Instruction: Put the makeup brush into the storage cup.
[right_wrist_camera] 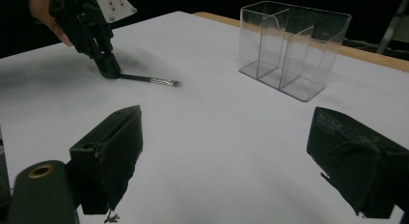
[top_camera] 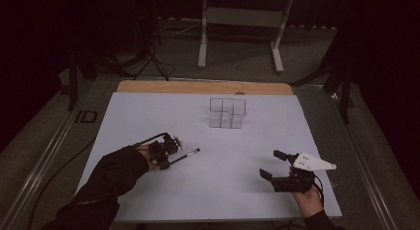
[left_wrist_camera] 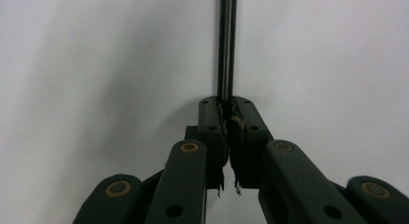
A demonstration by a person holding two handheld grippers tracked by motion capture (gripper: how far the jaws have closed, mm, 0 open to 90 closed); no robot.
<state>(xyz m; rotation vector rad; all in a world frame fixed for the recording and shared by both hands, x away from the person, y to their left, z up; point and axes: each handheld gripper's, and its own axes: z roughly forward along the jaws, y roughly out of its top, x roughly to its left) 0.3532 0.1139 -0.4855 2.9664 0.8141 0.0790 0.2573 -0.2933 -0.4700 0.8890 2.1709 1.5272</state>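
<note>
no readable text, labels, numbers or signs anywhere.

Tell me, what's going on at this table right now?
A person works two handheld tongs over a white table. The left tongs are shut on the handle of a thin makeup brush lying on the surface. The right tongs hover open. A clear compartmented organizer stands empty farther back.
</note>
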